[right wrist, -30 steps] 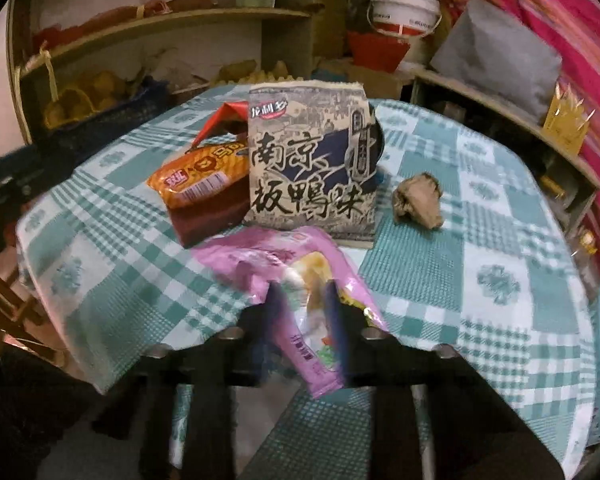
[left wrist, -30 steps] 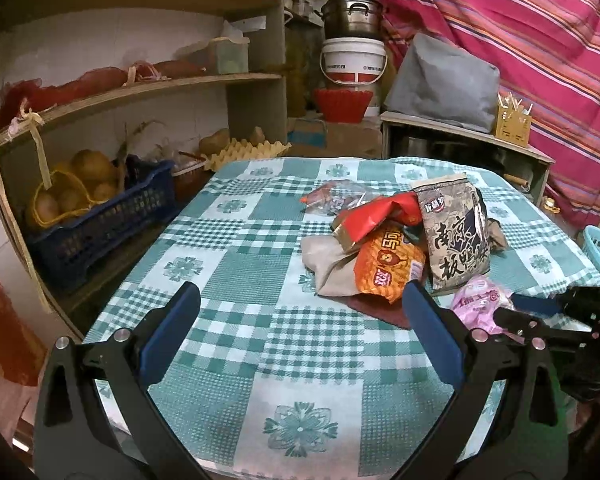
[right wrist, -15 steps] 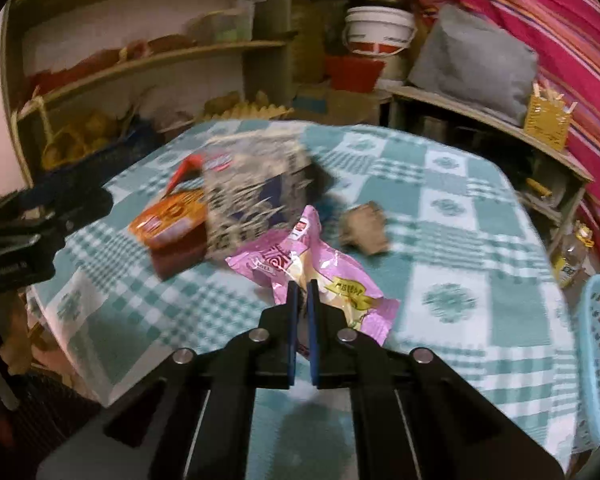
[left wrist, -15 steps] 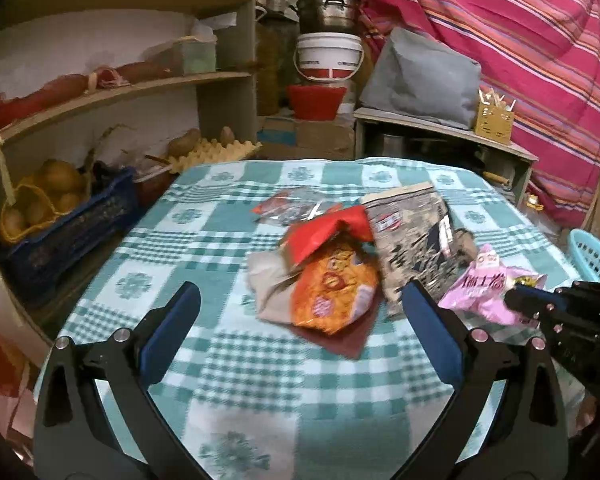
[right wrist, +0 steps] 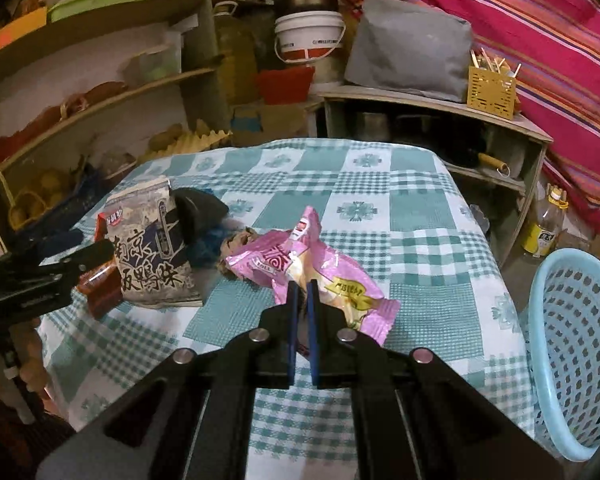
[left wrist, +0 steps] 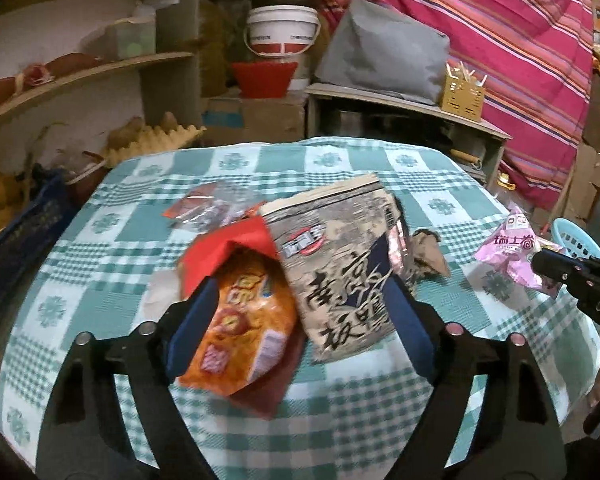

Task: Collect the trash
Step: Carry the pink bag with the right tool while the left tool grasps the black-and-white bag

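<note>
Your right gripper (right wrist: 303, 292) had its jaws clenched on the pink wrapper (right wrist: 320, 268), holding it above the bench (right wrist: 420, 216) near the right edge, with the light blue basket (right wrist: 572, 344) just beside that edge and lower down. Your left gripper (left wrist: 296, 312) had its jaws spread wide and released, straddling the pile of trash at the middle of the bench: the orange snack bag (left wrist: 248, 320) lay between the blue pads, and the grey printed bag (left wrist: 336, 264) leaned against it, touching the right pad. A crumpled brown paper scrap (left wrist: 428, 252) lay just beside the grey bag, and a clear red-printed wrapper (left wrist: 212, 208) sat behind the pile.
</note>
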Demonstrator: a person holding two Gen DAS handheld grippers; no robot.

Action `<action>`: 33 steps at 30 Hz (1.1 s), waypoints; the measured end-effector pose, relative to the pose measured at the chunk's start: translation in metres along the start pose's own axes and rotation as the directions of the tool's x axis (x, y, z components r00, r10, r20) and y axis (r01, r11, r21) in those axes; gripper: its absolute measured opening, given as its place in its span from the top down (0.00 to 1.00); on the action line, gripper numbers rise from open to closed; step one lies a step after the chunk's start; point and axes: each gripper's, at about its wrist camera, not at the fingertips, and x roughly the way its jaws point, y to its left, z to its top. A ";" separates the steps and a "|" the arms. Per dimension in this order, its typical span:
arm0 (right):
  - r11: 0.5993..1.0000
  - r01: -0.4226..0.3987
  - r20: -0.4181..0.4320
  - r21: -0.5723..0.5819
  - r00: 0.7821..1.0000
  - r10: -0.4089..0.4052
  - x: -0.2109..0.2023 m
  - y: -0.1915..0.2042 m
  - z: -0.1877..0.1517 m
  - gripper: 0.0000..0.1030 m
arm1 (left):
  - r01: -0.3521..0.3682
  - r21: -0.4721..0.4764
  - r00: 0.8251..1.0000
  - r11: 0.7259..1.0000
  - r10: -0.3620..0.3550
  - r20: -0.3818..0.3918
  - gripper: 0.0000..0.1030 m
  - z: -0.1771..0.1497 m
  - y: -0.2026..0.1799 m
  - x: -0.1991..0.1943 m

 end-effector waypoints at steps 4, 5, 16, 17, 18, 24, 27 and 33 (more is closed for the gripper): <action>1.000 -0.004 -0.006 0.006 1.000 0.004 0.001 -0.002 -0.003 0.96 | 0.017 0.016 1.000 1.000 -0.017 -0.008 0.23 0.002 -0.007 0.007; 1.000 -0.004 -0.008 0.008 1.000 0.004 0.002 -0.004 -0.004 0.96 | 0.014 0.023 1.000 1.000 -0.014 -0.012 0.24 0.002 -0.007 0.010; 0.999 -0.015 -0.009 0.042 1.000 0.015 0.006 -0.014 -0.001 0.96 | 0.094 -0.020 0.991 0.995 -0.096 -0.091 0.66 0.001 0.008 0.033; 0.999 -0.016 -0.008 0.038 1.000 0.016 0.006 -0.013 -0.002 0.96 | 0.110 -0.018 0.990 0.994 -0.111 -0.089 0.69 0.001 0.006 0.032; 0.999 -0.014 -0.008 0.033 1.000 0.015 0.006 -0.011 -0.002 0.96 | 0.118 -0.014 0.989 0.993 -0.119 -0.083 0.74 0.001 0.004 0.030; 1.000 -0.003 0.004 0.027 1.000 0.003 0.001 -0.012 -0.003 0.96 | 0.138 0.002 0.990 0.990 -0.138 -0.039 0.90 0.001 -0.005 0.016; 0.999 0.003 0.020 0.032 1.000 -0.004 -0.004 -0.016 -0.003 0.96 | 0.113 0.016 0.994 0.993 -0.113 -0.004 0.94 0.002 -0.011 0.003; 0.999 0.031 0.067 0.037 0.997 -0.033 -0.026 -0.030 0.000 0.96 | 0.094 0.057 0.989 0.994 -0.100 0.108 0.95 0.013 -0.041 -0.038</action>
